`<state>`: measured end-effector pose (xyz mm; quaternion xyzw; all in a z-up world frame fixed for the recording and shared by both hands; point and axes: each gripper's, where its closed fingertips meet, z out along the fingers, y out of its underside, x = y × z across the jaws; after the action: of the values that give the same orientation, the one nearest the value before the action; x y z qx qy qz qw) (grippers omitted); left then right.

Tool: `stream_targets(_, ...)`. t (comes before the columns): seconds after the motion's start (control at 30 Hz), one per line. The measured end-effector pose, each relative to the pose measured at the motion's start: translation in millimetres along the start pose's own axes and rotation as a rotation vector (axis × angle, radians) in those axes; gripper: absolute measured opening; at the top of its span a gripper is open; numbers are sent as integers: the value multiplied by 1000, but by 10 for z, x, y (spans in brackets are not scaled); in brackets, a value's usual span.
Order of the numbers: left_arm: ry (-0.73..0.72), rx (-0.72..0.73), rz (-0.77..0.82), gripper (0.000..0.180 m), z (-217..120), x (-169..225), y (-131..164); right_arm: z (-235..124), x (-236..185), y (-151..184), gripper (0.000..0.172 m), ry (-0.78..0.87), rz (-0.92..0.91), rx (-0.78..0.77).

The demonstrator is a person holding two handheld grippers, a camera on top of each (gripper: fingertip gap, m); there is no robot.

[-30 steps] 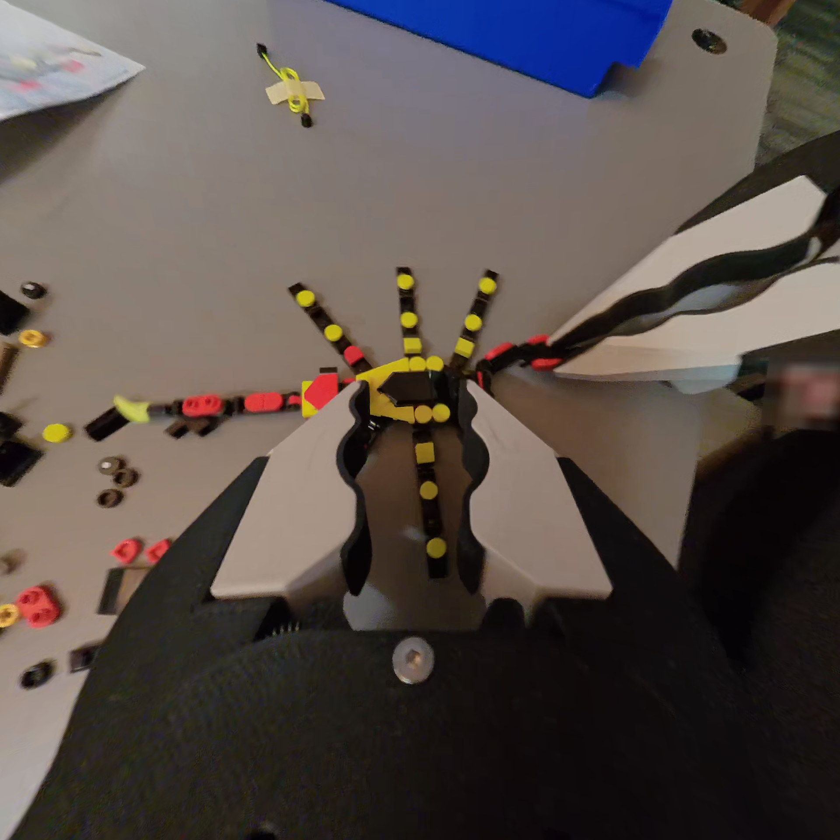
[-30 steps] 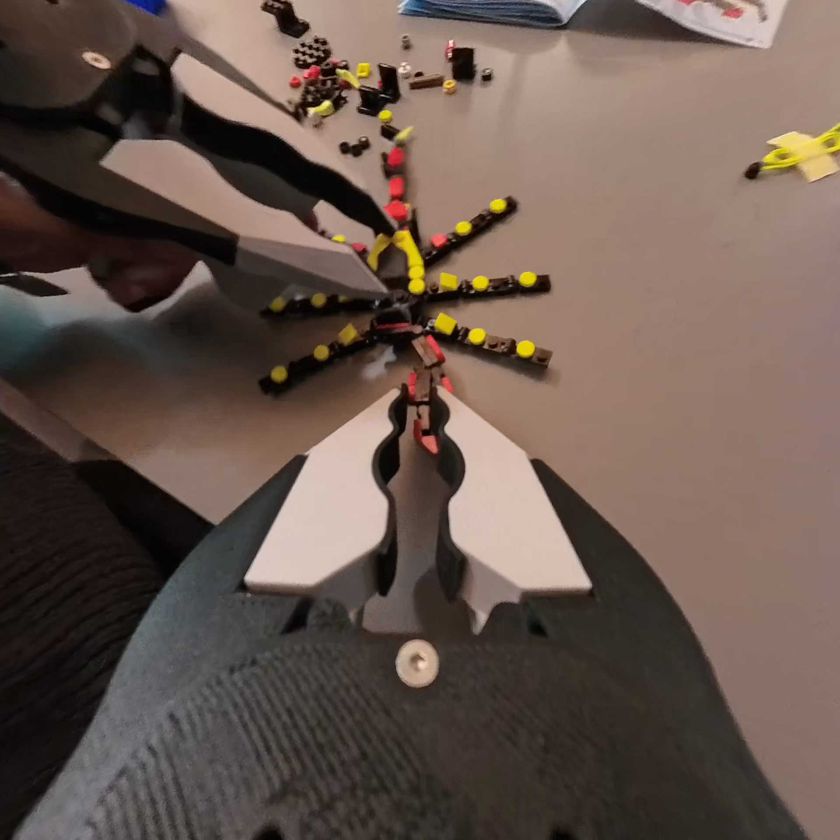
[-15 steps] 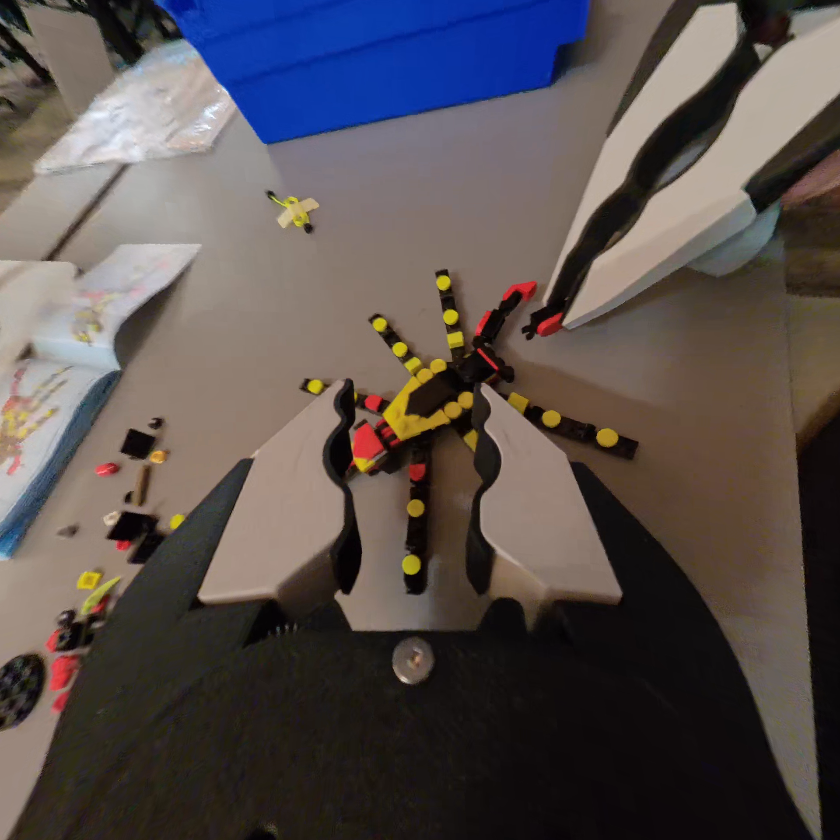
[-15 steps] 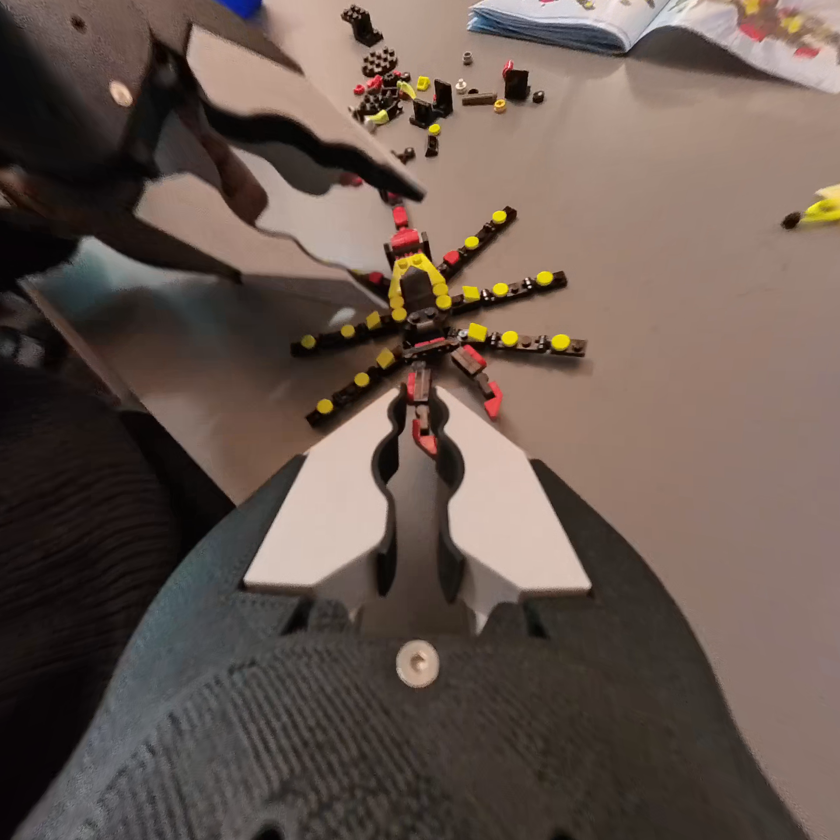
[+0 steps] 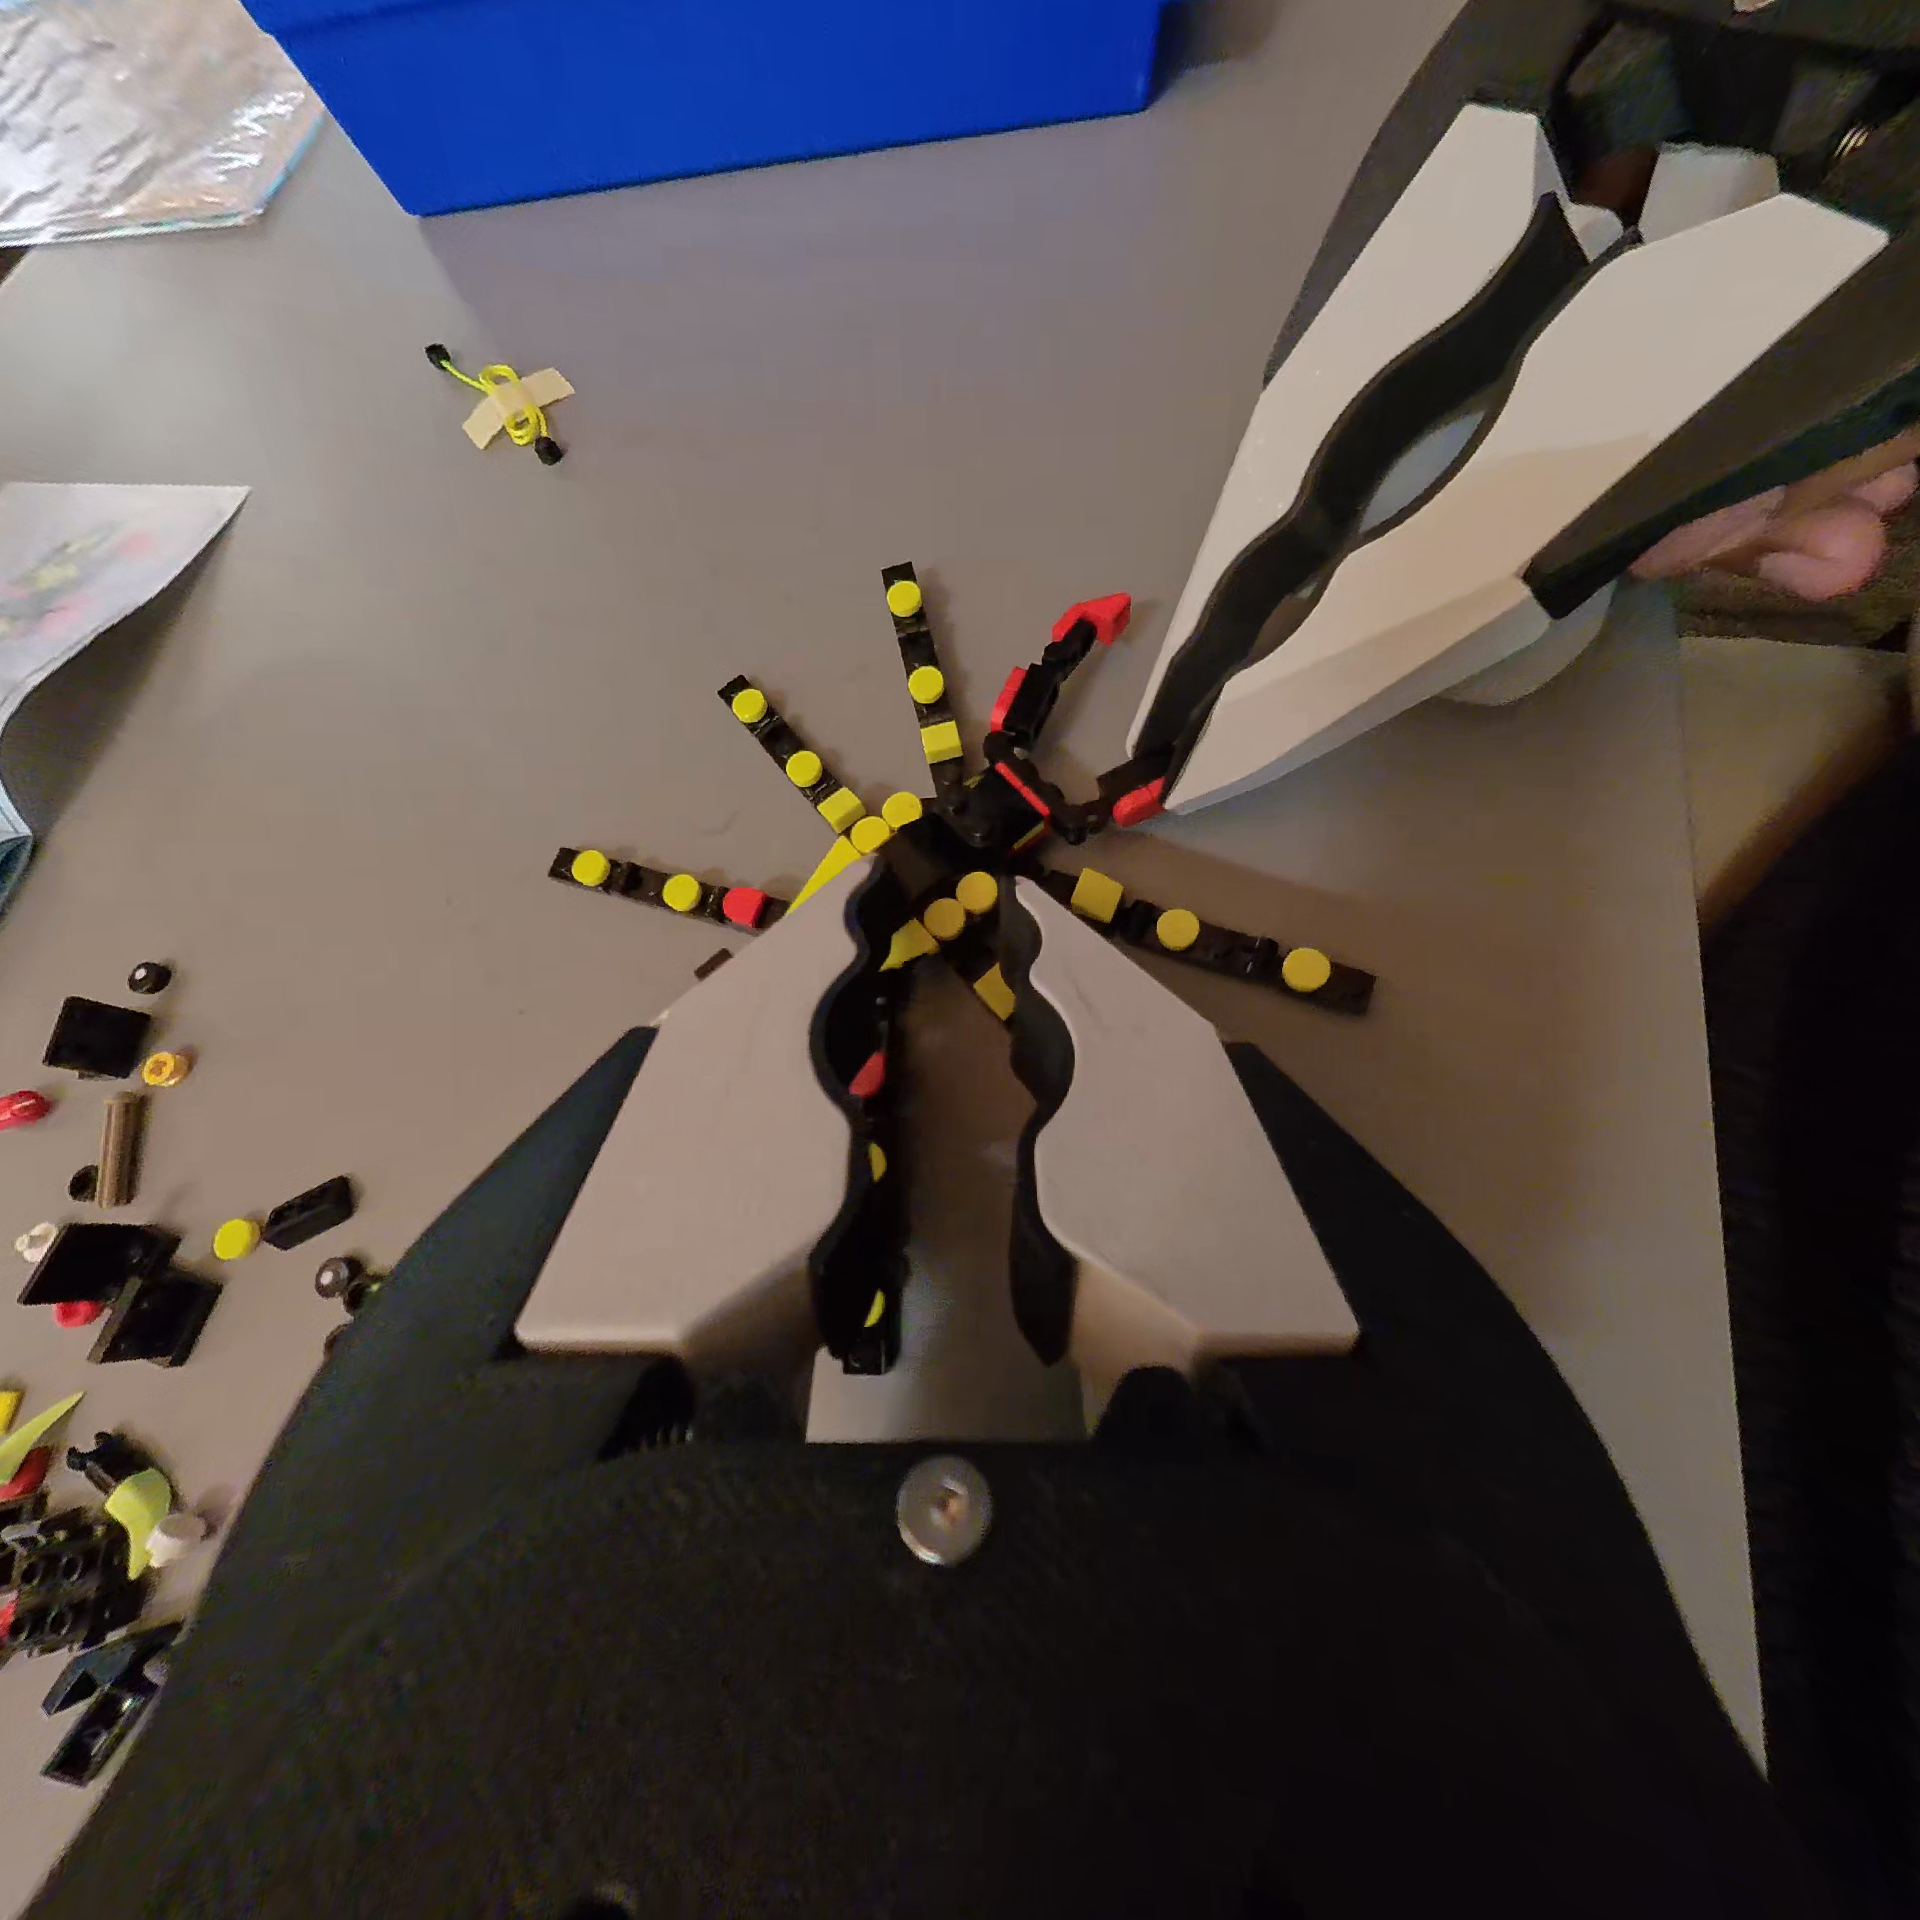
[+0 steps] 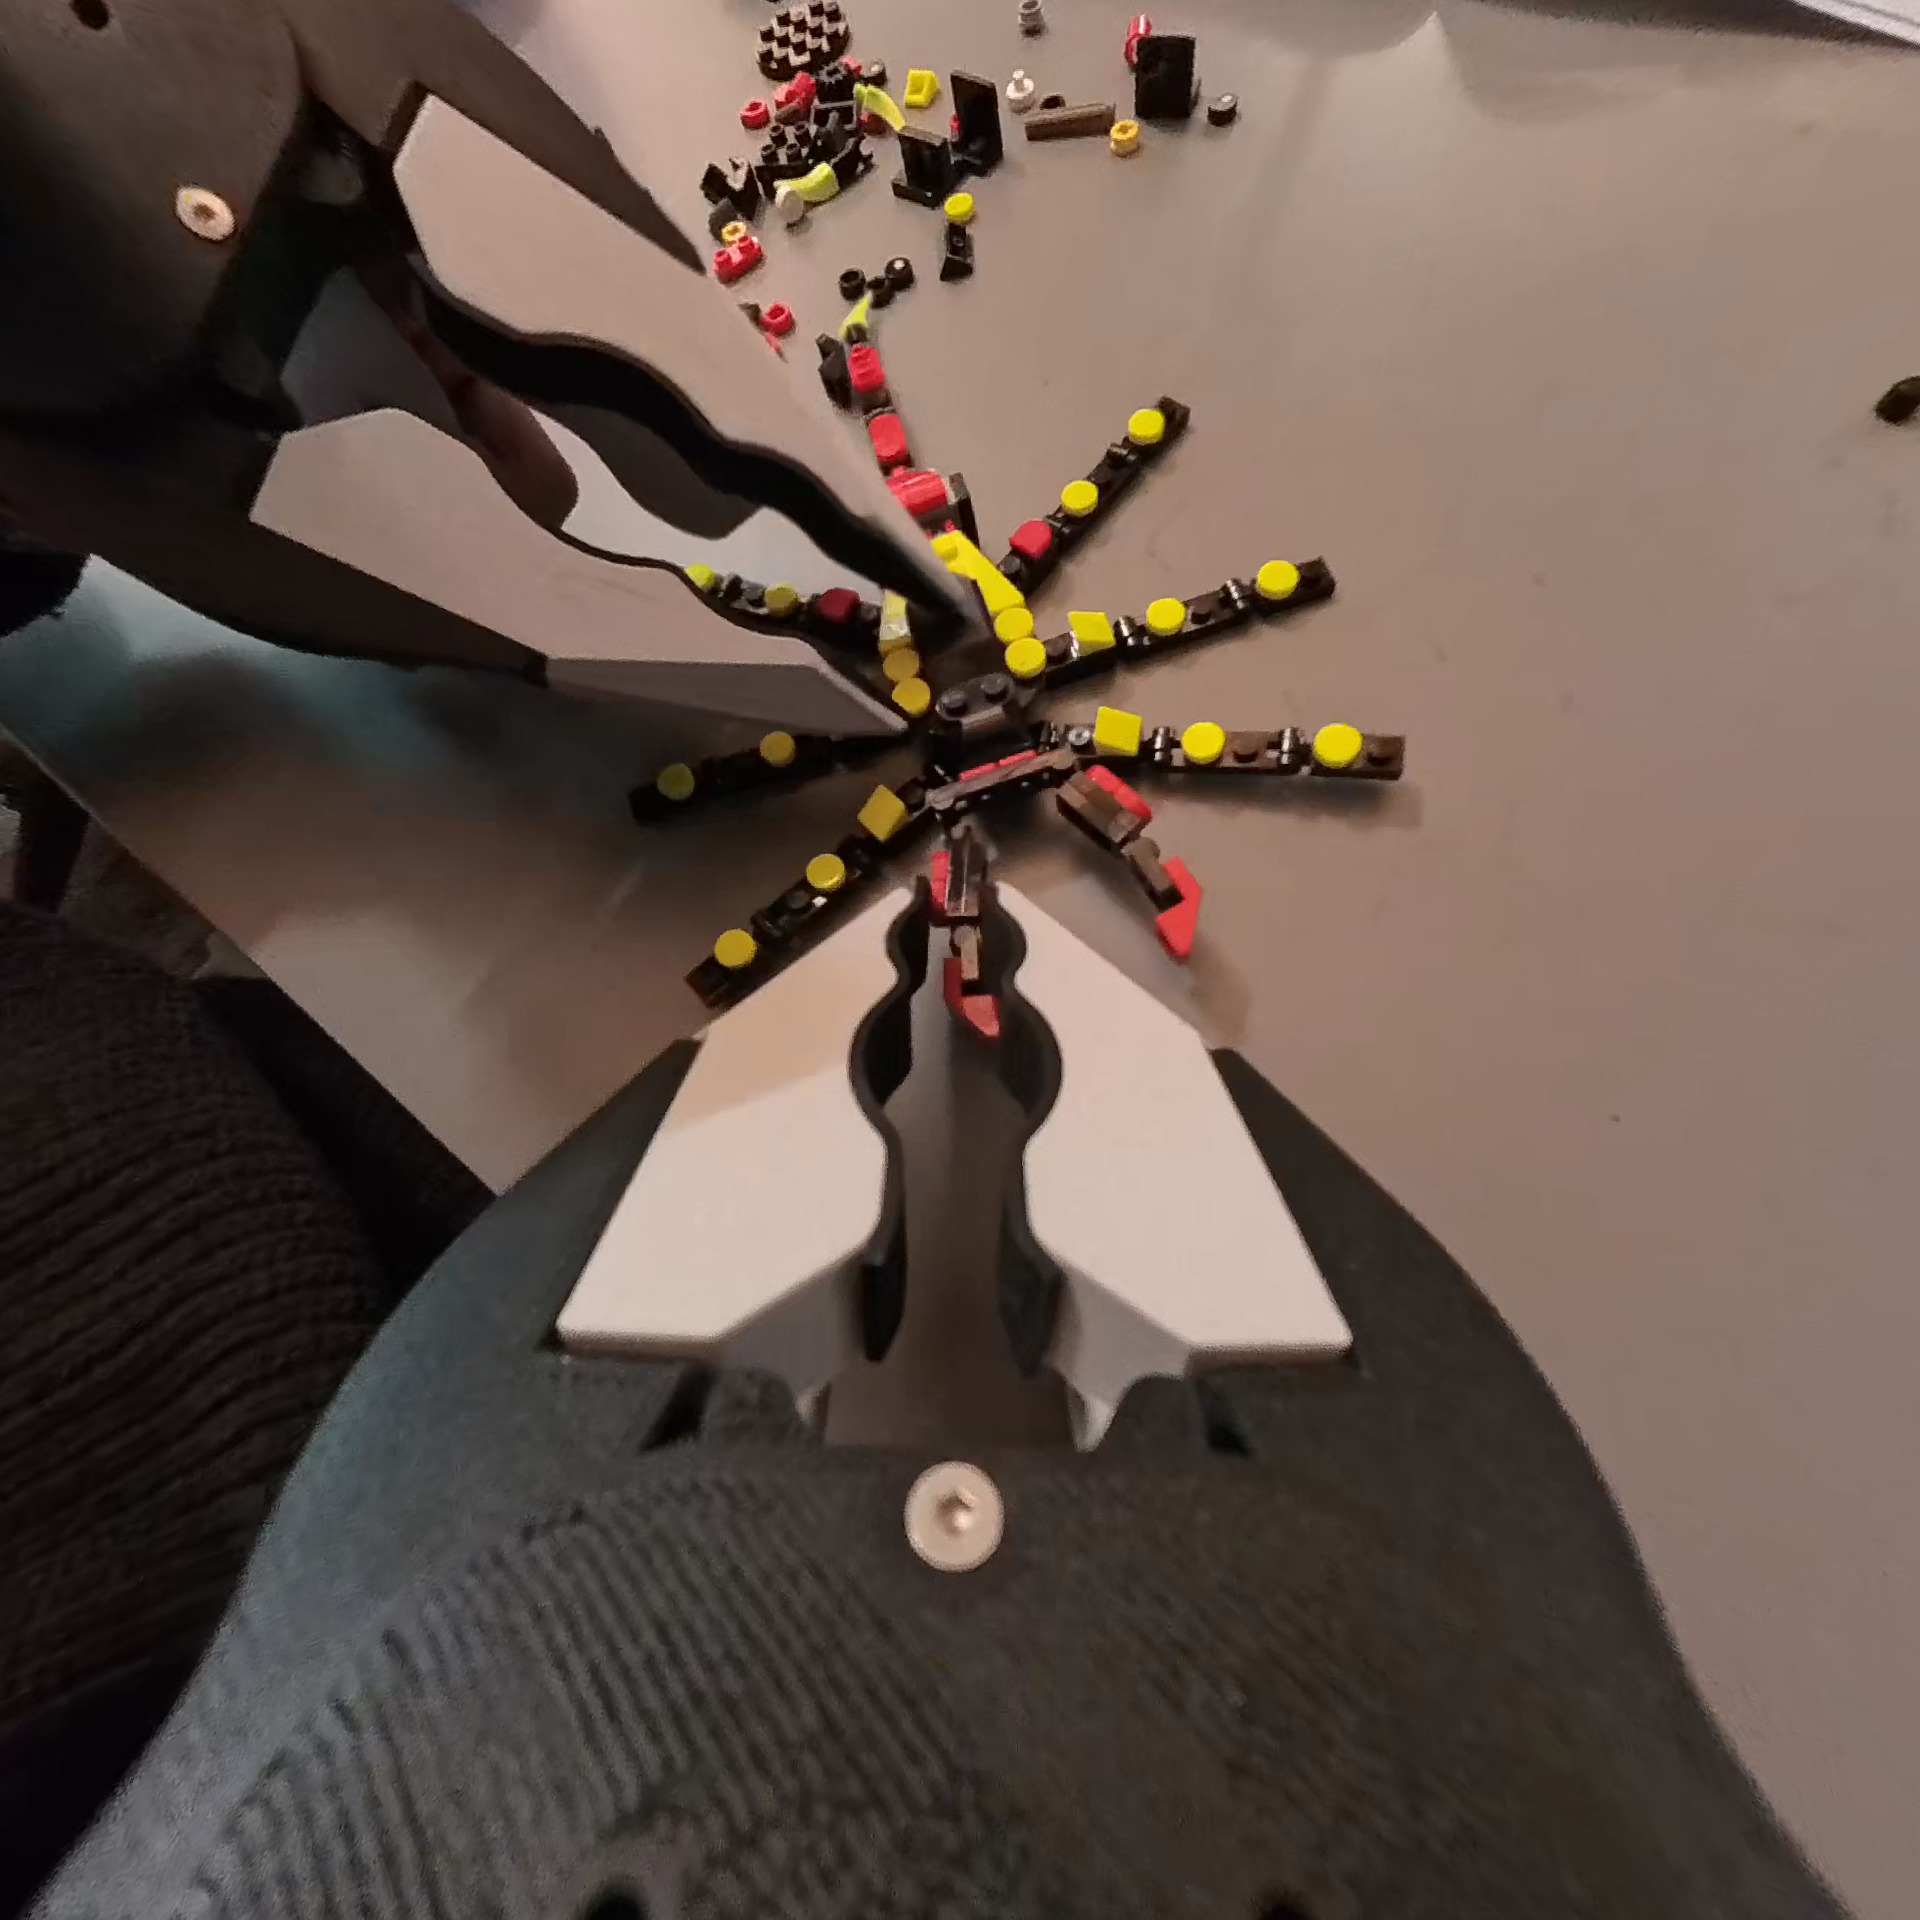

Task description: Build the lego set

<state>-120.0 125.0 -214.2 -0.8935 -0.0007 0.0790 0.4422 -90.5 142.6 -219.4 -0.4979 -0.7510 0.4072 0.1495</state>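
Note:
A brick-built creature (image 5: 977,821) lies on the grey table (image 5: 727,416). It has a black and yellow body, black legs with yellow studs and two red-tipped claw arms. My left gripper (image 5: 945,883) is shut on its body, one pad on each side. The right wrist view shows this gripper (image 6: 935,644) reaching in from the left onto the body (image 6: 977,696). My right gripper (image 6: 958,899) is shut on one black and red claw arm (image 6: 961,925). The left wrist view shows it at the right (image 5: 1143,790), pinching that arm's red tip (image 5: 1138,802).
A blue bin (image 5: 727,94) stands at the back, with a clear plastic bag (image 5: 125,104) to its left. A booklet (image 5: 83,561) and loose small pieces (image 5: 114,1247) lie on the left. A taped yellow-green cord (image 5: 504,400) lies mid-table. The table edge (image 5: 1704,1143) is close on the right. There is about 4 centimetres between the tips of the two grippers.
My left gripper's jaws widened around the body, then closed onto it. The right gripper kept its hold on the claw arm. The creature turned on the table.

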Motion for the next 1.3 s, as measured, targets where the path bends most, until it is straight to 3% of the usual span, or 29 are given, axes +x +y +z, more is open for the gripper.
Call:
stream_targets(0.47, 43, -33, 6, 1, 25, 119, 32, 33, -7, -58, 8, -19, -9, 28)
stream_targets(0.53, 51, -16, -7, 12, -2, 115, 4, 29, 9, -60, 8, -15, -12, 31)
stream_targets(0.57, 41, -8, -27, 38, -23, 71, -16, 23, 11, -71, 8, -17, -9, 36)
stream_targets(0.6, 37, 3, -42, 45, -53, 25, -42, 19, 8, -83, 8, -22, -6, 43)
stream_targets(0.77, 67, 30, -53, 58, -136, -177, -65, 19, 3, -96, 8, -32, -15, 48)
stream_targets(0.93, 153, -37, 93, 48, -55, -240, 11, 9, 9, -116, 8, -37, -28, 56)
stream_targets(1.07, 256, -52, 74, 43, -44, -230, -36, 32, 15, -113, 8, -35, -24, 51)
stream_targets(1.3, 270, -107, 91, 38, 22, -179, 89, 53, 39, -105, 8, -32, -16, 45)
